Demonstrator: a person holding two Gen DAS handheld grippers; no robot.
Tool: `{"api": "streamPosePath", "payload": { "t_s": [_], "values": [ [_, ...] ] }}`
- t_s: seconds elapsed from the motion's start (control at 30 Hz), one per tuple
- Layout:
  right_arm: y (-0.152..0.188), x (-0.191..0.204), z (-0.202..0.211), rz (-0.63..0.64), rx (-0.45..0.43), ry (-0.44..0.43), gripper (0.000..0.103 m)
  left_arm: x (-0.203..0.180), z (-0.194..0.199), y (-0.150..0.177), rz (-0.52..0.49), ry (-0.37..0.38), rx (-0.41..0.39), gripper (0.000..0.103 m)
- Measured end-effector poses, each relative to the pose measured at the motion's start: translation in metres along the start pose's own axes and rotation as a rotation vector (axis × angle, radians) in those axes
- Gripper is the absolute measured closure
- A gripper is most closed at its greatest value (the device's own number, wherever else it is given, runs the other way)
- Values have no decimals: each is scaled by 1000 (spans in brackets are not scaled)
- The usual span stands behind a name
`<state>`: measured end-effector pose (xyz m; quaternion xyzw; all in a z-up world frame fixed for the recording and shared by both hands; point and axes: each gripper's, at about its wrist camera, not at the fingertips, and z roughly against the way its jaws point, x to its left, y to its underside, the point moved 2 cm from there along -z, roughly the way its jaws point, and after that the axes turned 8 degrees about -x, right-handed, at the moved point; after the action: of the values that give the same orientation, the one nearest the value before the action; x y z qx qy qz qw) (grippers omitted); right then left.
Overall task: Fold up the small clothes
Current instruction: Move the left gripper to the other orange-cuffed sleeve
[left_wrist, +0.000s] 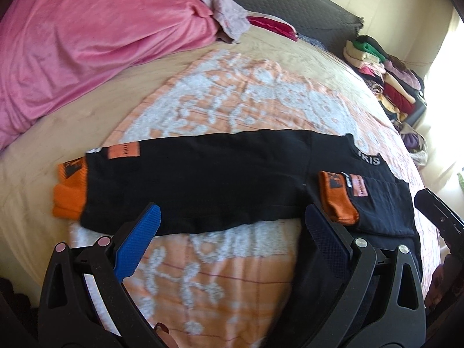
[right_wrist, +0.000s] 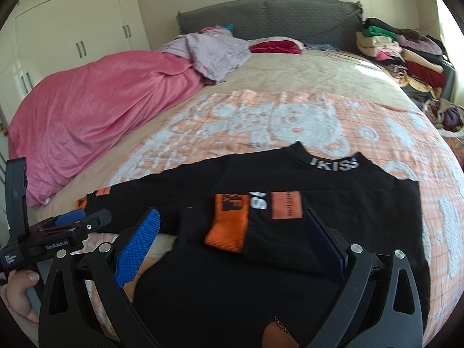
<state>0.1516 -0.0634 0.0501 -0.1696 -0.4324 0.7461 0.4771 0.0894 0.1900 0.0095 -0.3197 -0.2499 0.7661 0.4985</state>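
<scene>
Fold partly done. Black sweatshirt flat on orange patterned blanket on bed. One sleeve already folded across chest, orange cuff on top. Other sleeve stretched out sideways, not yet folded. Body fold also left. Left gripper spread, empty, just beside hem. Right gripper spread, empty, over chest.

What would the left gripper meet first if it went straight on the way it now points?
Probably the outstretched sleeve of the black top, which lies across the gap between the open jaws of the left gripper. The patterned blanket lies beyond it. Depth is hard to judge through the fisheye.
</scene>
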Motion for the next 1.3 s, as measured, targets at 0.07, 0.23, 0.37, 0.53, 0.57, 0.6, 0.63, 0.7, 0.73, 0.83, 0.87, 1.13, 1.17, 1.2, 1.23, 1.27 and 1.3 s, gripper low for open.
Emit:
{"api": "streamPosePath", "payload": {
  "t_s": [0.07,0.23,0.37,0.53,0.57,0.6,0.63,0.7,0.73,0.83,0.87,1.13,1.17,1.2,1.23,1.27,1.3],
  "values": [
    [-1,9,-4,12,5,-18,6,9,1,0,14,-10,-1,10],
    [-4,30,-12,44,15,-58,6,32,6,2,45,-37,-2,10],
    [-5,48,-20,67,29,-89,6,47,7,6,70,-52,4,10],
    [-3,65,-28,93,44,-120,6,68,7,15,104,-67,24,10],
    [-2,70,-31,97,50,-126,6,72,7,17,110,-69,29,10],
    [-1,73,-33,101,54,-132,6,77,7,20,115,-74,33,10],
    [0,77,-35,107,59,-139,6,79,7,20,119,-79,36,10],
    [3,83,-38,118,68,-148,6,89,8,25,137,-88,44,10],
    [4,86,-39,124,71,-152,6,96,8,27,155,-85,48,10],
    [8,95,-44,137,85,-167,6,108,11,33,191,-82,49,10],
    [9,97,-44,140,88,-171,6,111,12,35,210,-76,47,10],
    [20,106,-49,148,115,-184,6,129,5,37,357,1,10,27],
    [21,106,-50,146,117,-184,6,131,2,36,370,0,5,28],
    [22,105,-50,144,119,-183,6,133,-1,35,380,-1,0,29],
    [22,104,-50,142,120,-180,6,134,-3,33,388,-3,-8,29],
    [22,104,-50,140,121,-177,6,135,-6,31,395,-4,-20,33],
    [23,102,-50,137,122,-174,6,136,-7,30,401,-9,-26,35]
  ]
}}
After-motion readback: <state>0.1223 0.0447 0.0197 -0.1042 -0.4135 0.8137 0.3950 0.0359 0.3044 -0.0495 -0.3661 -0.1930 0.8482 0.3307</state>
